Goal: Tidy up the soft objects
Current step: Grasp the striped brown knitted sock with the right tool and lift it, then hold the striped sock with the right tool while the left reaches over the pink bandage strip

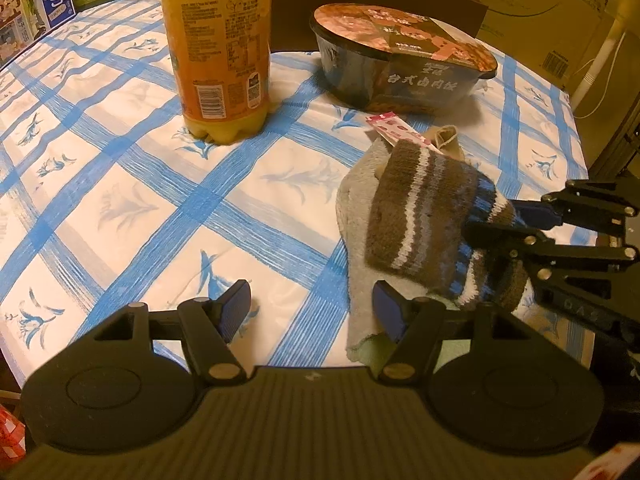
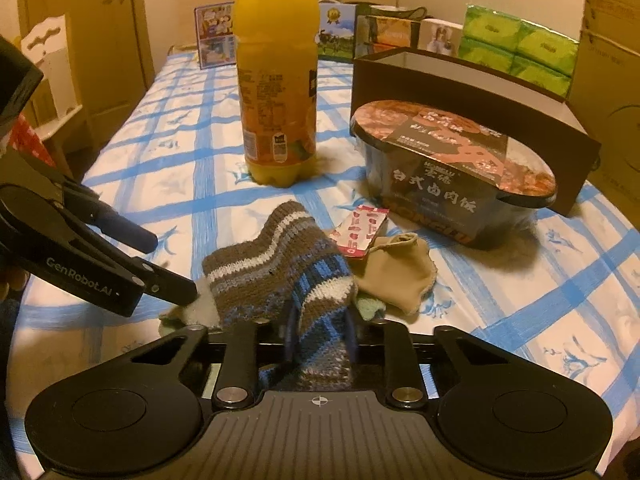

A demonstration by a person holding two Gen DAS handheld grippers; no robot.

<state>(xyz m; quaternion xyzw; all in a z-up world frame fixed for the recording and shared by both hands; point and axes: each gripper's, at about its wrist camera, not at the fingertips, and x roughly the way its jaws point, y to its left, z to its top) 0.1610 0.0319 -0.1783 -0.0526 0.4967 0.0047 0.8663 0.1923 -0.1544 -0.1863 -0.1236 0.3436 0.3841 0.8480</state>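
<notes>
A brown, white and blue striped sock (image 1: 420, 216) (image 2: 256, 276) lies folded on a pale grey-green sock (image 1: 356, 204) (image 2: 180, 314) on the blue-checked tablecloth. My right gripper (image 2: 320, 332) (image 1: 500, 222) is shut on the striped sock's blue end, and both pads press into the knit. My left gripper (image 1: 312, 312) (image 2: 168, 266) stands open just left of the pile, with its right fingertip over the pale sock's edge and nothing between its fingers. A beige sock (image 2: 400, 276) (image 1: 446, 140) lies behind the pile with a pink sachet (image 2: 362, 232) (image 1: 394, 126) leaning on it.
An orange juice bottle (image 2: 276, 80) (image 1: 220, 52) and a sealed instant rice bowl (image 2: 452, 168) (image 1: 400, 64) stand behind the socks. Behind the bowl is an open dark box (image 2: 480, 88). Green tissue packs (image 2: 516, 48) and cardboard boxes (image 1: 540, 4) line the far side.
</notes>
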